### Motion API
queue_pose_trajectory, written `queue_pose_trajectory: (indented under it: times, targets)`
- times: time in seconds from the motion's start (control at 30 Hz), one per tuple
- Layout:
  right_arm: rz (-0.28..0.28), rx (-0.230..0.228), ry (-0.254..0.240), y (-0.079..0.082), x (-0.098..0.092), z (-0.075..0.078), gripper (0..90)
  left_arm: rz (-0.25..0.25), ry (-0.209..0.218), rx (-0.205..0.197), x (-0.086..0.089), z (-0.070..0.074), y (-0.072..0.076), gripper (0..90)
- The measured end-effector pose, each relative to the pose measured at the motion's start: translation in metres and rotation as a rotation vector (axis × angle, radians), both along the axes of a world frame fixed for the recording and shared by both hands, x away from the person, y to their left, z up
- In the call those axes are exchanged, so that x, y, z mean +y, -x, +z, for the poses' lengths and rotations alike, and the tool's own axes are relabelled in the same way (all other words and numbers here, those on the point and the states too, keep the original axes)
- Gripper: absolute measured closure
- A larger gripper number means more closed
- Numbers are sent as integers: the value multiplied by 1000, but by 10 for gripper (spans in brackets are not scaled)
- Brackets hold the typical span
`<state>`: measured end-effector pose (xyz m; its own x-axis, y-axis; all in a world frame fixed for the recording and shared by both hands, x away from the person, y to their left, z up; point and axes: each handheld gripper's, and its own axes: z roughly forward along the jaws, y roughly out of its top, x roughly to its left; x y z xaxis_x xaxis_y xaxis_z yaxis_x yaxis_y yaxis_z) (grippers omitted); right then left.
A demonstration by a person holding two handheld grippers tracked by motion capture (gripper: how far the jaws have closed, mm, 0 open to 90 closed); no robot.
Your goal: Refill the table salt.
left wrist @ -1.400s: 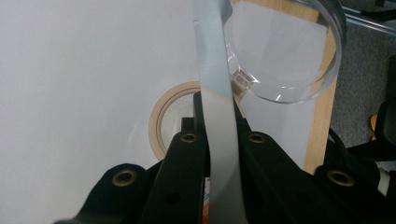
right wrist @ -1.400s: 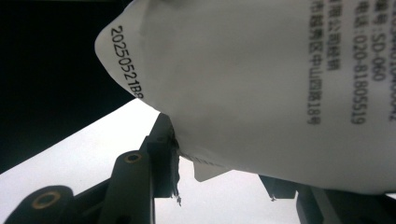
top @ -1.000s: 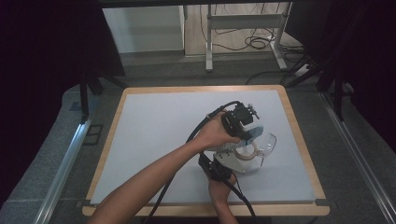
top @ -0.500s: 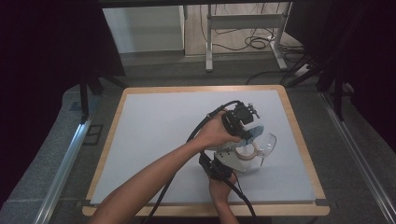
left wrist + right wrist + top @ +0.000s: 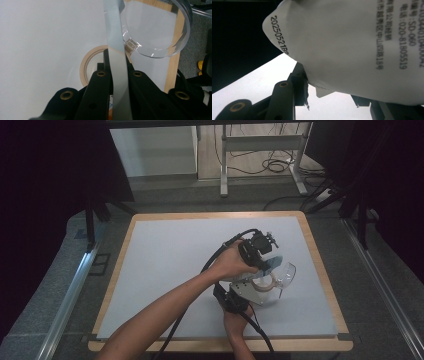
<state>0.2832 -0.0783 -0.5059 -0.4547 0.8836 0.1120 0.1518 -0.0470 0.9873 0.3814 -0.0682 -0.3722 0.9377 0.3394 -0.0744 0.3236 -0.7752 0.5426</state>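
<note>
My left gripper (image 5: 117, 57) is shut on a flat grey-blue strip (image 5: 113, 30) that runs up between its jaws. Under it on the table lies a beige tape roll (image 5: 85, 67), and a clear round plastic container (image 5: 155, 27) sits just beyond. In the high view the left gripper (image 5: 265, 261) is right of centre with the strip (image 5: 273, 265) over the roll (image 5: 264, 287) and the container (image 5: 286, 272). My right gripper (image 5: 329, 92) is shut on a white packet (image 5: 352, 45) printed with black text. It reaches in from the near side (image 5: 242, 292), just below the left hand.
The work surface is a white mat (image 5: 170, 260) in a wooden frame (image 5: 320, 270). Black cables trail from both grippers toward the near edge. Beyond the far edge stand metal table legs (image 5: 225, 165) and loose cables on the floor.
</note>
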Motion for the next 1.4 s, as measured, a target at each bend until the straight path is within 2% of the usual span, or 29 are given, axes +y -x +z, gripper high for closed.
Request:
queue_pose_trajectory:
  times: [0.23,1.4]
  targets:
    - [-9,-12,24,0,1,1,554,-2,0,2,1,1,0,900]
    - [-9,-18,22,0,2,4,557,-3,-7,-6,0,2,1,900]
